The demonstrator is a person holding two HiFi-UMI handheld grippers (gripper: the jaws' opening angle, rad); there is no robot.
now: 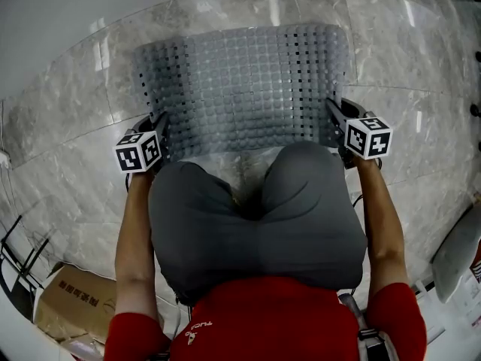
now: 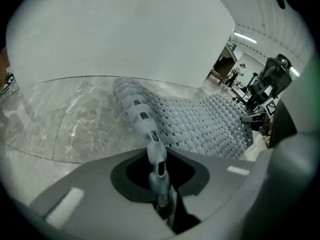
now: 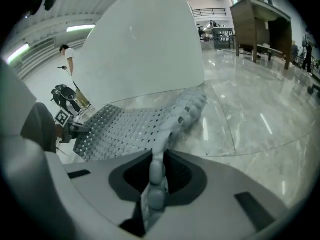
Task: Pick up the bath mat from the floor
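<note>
A grey, bubble-textured bath mat (image 1: 240,89) with rows of small holes lies spread on the marble floor in front of the kneeling person. My left gripper (image 1: 161,126) is at the mat's near left corner and my right gripper (image 1: 335,117) at its near right corner. In the left gripper view the mat's edge (image 2: 150,126) runs into the jaws, and the left gripper (image 2: 158,170) is shut on it. The right gripper view shows the right gripper (image 3: 157,180) pinching the mat's opposite edge (image 3: 170,124). Both gripped corners sit slightly raised off the floor.
A white curved wall (image 1: 68,21) rises just beyond the mat's far edge. A cardboard box (image 1: 69,301) sits at the lower left behind the person, beside a dark metal frame (image 1: 19,254). The person's grey-trousered knees (image 1: 255,209) cover the mat's near edge. A wooden table (image 3: 260,19) stands far off.
</note>
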